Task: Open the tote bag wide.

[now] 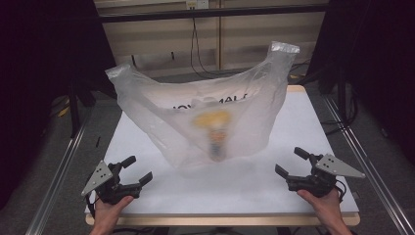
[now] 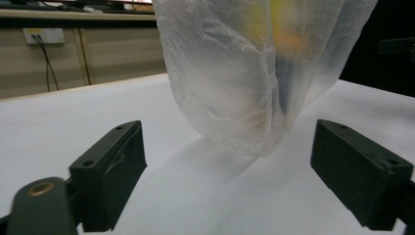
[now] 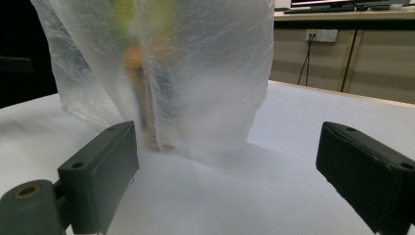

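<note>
High view: translucent plastic bag (image 1: pixel 205 117) standing on the white table (image 1: pixel 293 127), around mid-table, mouth upward, two handle loops raised at far left and far right corners. Long axis roughly upright, narrowing toward a base resting on the tabletop. Inside, blurred through the film, an upright yellow-topped item (image 1: pixel 215 134), too hazy to name. Left gripper (image 1: pixel 136 171) near the front-left edge, jaws spread wide, nothing between them, aimed forward and inward at the bag's base. Right gripper (image 1: pixel 288 164) near the front-right edge, likewise gaping and empty, aimed inward from the other side. Bag lying ahead of both and between them, apart from each; base set a little left of centre, so probably slightly nearer the left hand, though close to even.

Left gripper view: bag (image 2: pixel 254 73) straight ahead and a touch right of centre, base on the table beyond the jaws, no contact. Black jaws standing wide at either side, bare tabletop between.

Right gripper view: bag (image 3: pixel 166 73) ahead and left of centre, bottom edge just past the left jaw, still clear of it. Jaws wide apart, holding nothing. Handles up high, so likely a rise needed before any grasp there
</note>
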{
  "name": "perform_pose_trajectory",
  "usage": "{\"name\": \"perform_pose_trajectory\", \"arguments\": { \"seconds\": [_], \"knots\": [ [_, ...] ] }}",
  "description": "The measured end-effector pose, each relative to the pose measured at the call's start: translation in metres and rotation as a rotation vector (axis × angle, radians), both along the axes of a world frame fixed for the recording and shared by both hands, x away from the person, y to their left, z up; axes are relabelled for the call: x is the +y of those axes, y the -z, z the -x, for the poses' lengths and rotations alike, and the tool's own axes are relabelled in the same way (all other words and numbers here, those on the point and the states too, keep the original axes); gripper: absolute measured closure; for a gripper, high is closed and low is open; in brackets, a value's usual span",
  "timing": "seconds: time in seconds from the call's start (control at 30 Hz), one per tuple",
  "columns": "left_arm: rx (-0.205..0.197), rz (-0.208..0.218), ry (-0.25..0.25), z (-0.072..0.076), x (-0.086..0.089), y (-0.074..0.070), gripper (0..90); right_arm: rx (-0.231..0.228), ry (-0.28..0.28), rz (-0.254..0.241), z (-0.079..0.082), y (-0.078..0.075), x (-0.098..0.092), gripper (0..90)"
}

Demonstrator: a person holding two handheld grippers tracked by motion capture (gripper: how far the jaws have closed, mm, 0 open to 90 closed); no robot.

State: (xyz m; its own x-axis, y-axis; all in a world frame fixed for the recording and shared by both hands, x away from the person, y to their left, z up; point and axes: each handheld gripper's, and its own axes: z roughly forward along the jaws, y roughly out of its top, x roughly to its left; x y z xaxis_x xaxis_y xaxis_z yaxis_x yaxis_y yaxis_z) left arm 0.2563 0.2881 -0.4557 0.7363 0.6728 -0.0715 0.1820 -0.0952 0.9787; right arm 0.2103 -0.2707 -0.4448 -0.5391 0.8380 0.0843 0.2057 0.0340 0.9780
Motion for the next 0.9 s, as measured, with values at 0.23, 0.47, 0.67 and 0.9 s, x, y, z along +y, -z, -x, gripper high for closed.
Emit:
{"name": "perform_pose_trajectory", "arguments": {
  "seconds": [0.23,0.47,0.67,0.9],
  "knots": [
    [0.024,-0.028,0.033,0.002,-0.005,-0.003,32.3,0.011,-0.018,0.012,-0.003,0.0,0.004,25.8],
    [0.051,-0.033,0.086,-0.001,-0.007,-0.008,59.5,0.01,-0.061,0.0,-0.008,-0.006,0.007,57.5],
    [0.068,-0.021,0.147,-0.008,-0.008,-0.022,74.7,0.011,-0.109,-0.013,-0.013,-0.01,0.008,76.0],
    [0.043,-0.003,0.16,-0.012,-0.013,-0.036,84.2,0.029,-0.168,-0.02,-0.021,-0.022,0.01,90.0]
  ]
}}
